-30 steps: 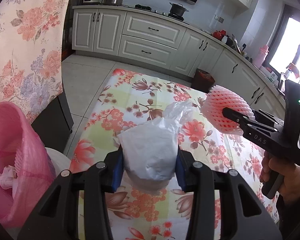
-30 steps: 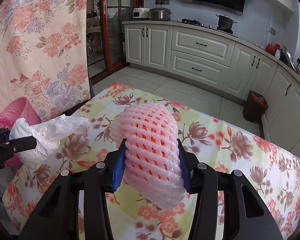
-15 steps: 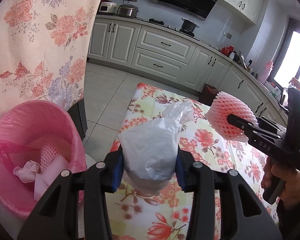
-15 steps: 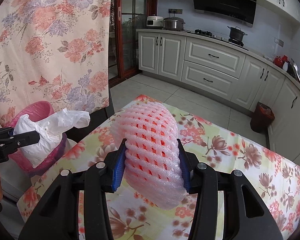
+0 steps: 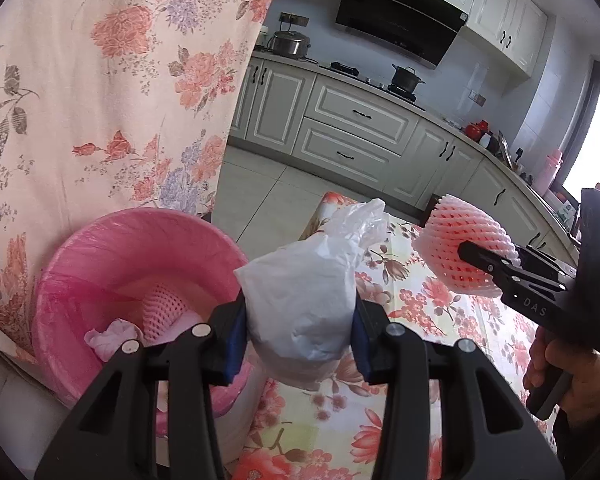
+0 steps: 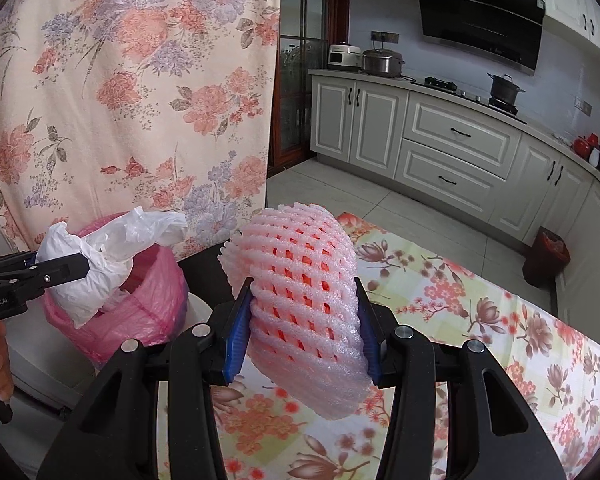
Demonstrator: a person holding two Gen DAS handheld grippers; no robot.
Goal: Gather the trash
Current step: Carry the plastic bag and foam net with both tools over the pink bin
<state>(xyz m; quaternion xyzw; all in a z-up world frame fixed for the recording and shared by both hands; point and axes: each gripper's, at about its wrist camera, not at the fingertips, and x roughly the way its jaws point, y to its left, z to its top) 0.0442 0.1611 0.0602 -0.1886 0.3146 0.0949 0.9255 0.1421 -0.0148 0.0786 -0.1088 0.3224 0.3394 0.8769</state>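
My left gripper (image 5: 298, 330) is shut on a crumpled white plastic bag (image 5: 300, 300), held above the table's left edge, just right of the pink-lined trash bin (image 5: 100, 240). Inside the bin lie a pink foam net (image 5: 160, 312) and a crumpled tissue (image 5: 110, 334). My right gripper (image 6: 302, 332) is shut on a pink foam fruit net (image 6: 300, 280), held over the floral table. The right wrist view shows the left gripper (image 6: 66, 270) with the white bag (image 6: 100, 248) in front of the bin (image 6: 140, 304). In the left wrist view the right gripper (image 5: 466, 250) holds the net (image 5: 460, 248) further right.
The table (image 6: 480, 340) wears a floral cloth; the bin stands off its left end. A floral curtain (image 5: 100, 80) hangs behind the bin. White kitchen cabinets (image 6: 440, 140) line the far wall, with a small dark red bin (image 6: 546, 256) on the tiled floor. A hand (image 5: 564, 368) grips the right tool.
Both grippers have moved left and a little up toward the pink bin, each keeping its load. The bin's opening has come into full view in the left wrist view.
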